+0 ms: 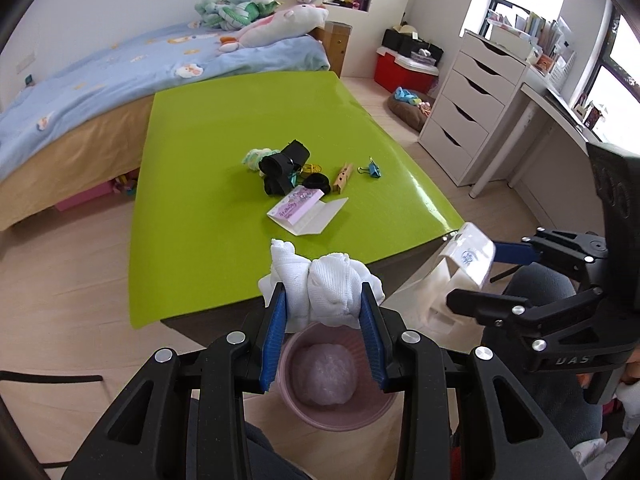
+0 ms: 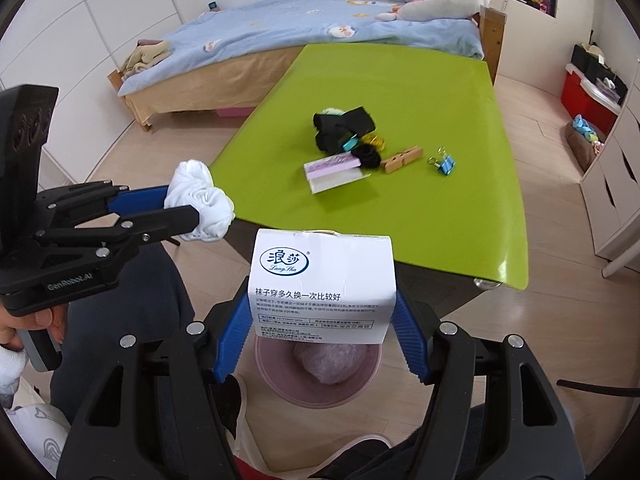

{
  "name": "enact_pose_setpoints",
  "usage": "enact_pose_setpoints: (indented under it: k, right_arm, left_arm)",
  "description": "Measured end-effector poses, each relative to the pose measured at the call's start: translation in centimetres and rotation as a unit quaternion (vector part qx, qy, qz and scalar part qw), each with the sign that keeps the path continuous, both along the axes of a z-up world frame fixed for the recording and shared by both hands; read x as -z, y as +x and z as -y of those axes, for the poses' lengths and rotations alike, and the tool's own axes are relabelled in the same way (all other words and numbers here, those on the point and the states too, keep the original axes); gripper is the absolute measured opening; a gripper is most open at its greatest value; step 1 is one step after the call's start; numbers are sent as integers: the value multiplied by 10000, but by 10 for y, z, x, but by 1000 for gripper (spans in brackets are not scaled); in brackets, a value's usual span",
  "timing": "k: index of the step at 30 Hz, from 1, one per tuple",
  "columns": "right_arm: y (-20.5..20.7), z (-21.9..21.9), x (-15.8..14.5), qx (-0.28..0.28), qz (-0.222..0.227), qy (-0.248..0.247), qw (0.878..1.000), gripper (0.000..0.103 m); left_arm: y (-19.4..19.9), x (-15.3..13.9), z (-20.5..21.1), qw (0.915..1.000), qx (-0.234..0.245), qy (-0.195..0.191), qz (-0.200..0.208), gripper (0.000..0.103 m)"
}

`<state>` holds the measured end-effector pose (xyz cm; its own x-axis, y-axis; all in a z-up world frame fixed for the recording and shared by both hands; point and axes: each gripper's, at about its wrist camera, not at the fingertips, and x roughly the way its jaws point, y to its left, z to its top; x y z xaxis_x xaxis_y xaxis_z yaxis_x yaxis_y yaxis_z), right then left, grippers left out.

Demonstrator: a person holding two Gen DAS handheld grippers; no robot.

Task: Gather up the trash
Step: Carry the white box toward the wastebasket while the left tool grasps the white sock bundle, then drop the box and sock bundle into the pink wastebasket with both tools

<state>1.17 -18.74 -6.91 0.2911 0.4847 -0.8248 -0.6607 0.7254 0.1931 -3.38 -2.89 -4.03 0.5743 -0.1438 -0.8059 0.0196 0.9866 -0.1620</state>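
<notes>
From the left wrist view, the closest thing to us is our left gripper [image 1: 324,300]. Its blue fingers squeeze a white balled-up cloth [image 1: 320,280]. Right under it, on the floor, sits the pink bin [image 1: 340,420]. We see a pale crumpled lump [image 1: 324,374] already inside, so we think some trash is in. Off to the side, our right gripper [image 1: 468,276] holds a white paper package [image 1: 466,258] over the table's corner. The green table [image 1: 224,184] has more things on it: a folded card [image 1: 306,212], some black rolled things [image 1: 284,164], a wooden peg [image 1: 343,178] and a blue clip [image 1: 372,169]. We think some of those are left to pick up, but we cannot tell which ones count as trash.

From the right wrist view, our right gripper [image 2: 322,308] is closest. It pinches the white paper package [image 2: 322,280] by its two sides. The pink bin [image 2: 276,380] sits just below, partly hidden by the package. The white cloth [image 2: 200,204] in the left gripper [image 2: 182,208] hangs beside the table edge. Both things look ready to drop, but neither is dropped yet. Our knees and the table edge are close to the bin, so we think there is little room. A bed [image 2: 280,28] with soft toys stands behind the table.
</notes>
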Motion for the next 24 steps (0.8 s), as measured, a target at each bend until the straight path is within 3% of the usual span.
enact_pose_setpoints:
  k: [2, 5, 12, 24]
  right_arm:
    - [-3, -1, 4, -58, -58, -1, 10000, 66]
    - [-7, 0, 8, 10, -12, -64, 10000, 89]
    - [-6, 19, 6, 397, -35, -25, 9992, 95]
    - [-11, 46, -17, 760, 100, 47, 9970, 97]
  left_arm:
    - [-4, -1, 0, 10000, -6, 5, 12, 35]
    - [-9, 1, -2, 10000, -46, -2, 19, 35]
    - [-18, 6, 6, 10000, 16, -37, 0, 35]
    - [-17, 15, 41, 9986, 451, -96, -262, 37]
